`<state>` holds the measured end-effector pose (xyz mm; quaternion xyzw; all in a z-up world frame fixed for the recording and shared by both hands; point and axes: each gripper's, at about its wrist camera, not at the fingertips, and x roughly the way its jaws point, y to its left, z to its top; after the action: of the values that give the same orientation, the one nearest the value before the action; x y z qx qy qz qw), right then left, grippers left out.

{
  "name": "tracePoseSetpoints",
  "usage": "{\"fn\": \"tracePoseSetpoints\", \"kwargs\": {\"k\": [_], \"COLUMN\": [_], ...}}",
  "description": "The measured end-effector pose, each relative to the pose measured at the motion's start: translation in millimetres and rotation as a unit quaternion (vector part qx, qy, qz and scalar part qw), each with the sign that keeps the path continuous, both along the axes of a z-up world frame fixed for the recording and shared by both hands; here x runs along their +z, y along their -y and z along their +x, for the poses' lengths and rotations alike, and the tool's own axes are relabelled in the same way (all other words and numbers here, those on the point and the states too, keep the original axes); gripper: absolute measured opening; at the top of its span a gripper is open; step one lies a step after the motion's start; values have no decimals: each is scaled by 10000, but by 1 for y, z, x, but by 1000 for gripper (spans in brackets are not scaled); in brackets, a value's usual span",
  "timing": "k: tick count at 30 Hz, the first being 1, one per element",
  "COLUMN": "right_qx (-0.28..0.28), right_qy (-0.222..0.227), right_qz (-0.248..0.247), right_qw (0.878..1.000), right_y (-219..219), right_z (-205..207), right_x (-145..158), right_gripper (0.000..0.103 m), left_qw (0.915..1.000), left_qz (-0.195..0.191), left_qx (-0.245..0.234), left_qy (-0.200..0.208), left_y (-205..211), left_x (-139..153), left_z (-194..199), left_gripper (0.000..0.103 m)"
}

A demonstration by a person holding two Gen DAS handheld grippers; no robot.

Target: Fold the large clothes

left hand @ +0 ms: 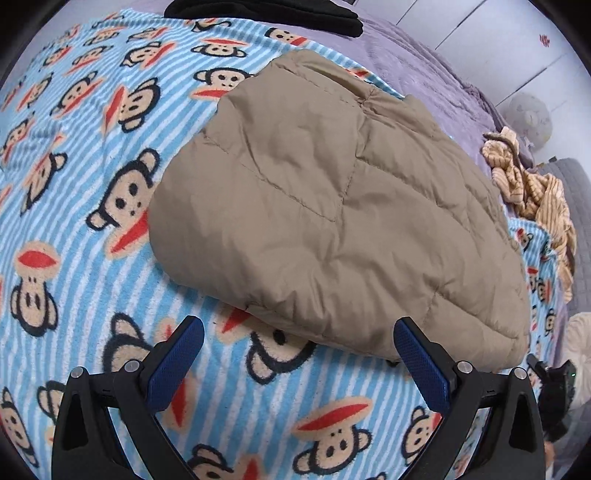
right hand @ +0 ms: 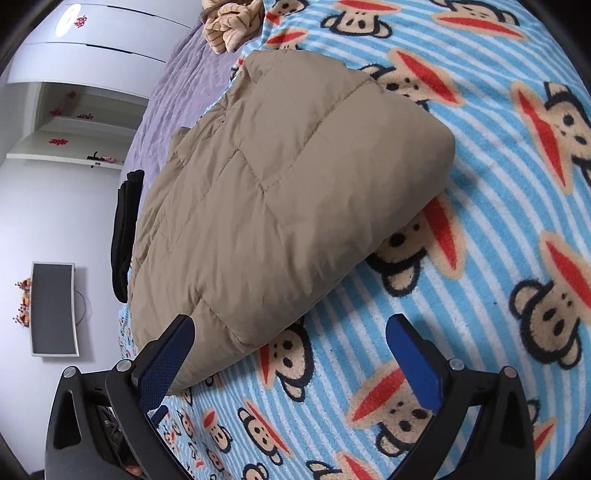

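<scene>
A tan quilted puffer jacket lies folded into a thick bundle on a blue striped monkey-print blanket. My left gripper is open and empty, just in front of the jacket's near edge. In the right wrist view the same jacket lies ahead and to the left on the blanket. My right gripper is open and empty, its left finger close beside the jacket's near corner.
A striped yellow garment lies crumpled at the bed's edge; it also shows in the right wrist view. A black garment lies beyond the jacket, over the purple bedspread. White cabinets and a monitor stand off the bed.
</scene>
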<state>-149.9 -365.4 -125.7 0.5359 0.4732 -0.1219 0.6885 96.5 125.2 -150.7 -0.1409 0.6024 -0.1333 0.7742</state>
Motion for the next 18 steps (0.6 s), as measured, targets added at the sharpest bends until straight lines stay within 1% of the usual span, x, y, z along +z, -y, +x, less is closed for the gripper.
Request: {"fn": "tracePoseSetpoints", "kwargs": {"k": [3,5,8,12,15,18], "right_qx": [-17,-55,-203,-391,-547,-689], "right_qy": [-3,-27,46,289,465,661], "right_qz": [326,578,812,1058,1255,1462], "right_qw": [9995,9983,9965,9932,9895,9846], "right_y": [2,4,7,9,14,19], "right_z": [3,5,4,7,15,28], "right_x": [-9,-17,-25,-34,-39,-45], "right_gripper": [103,103,103,103,103,103], "left_qw": [9985,9964,9945,9920,9891,9881], "left_qz": [-427,-640,-708,-888,-1056,-1087], "left_qx": [278,440,658,840,974,1032], "left_qy": [-217,-330,-415,-302,-331,-335], "left_y": [-11,-18,-25,-28,-27,-21], "left_x": [-11,-19,-30,-33,-39,-47], "left_z": [6,10,19,41,57,69], "left_gripper": [103,103,103,103,103,103]}}
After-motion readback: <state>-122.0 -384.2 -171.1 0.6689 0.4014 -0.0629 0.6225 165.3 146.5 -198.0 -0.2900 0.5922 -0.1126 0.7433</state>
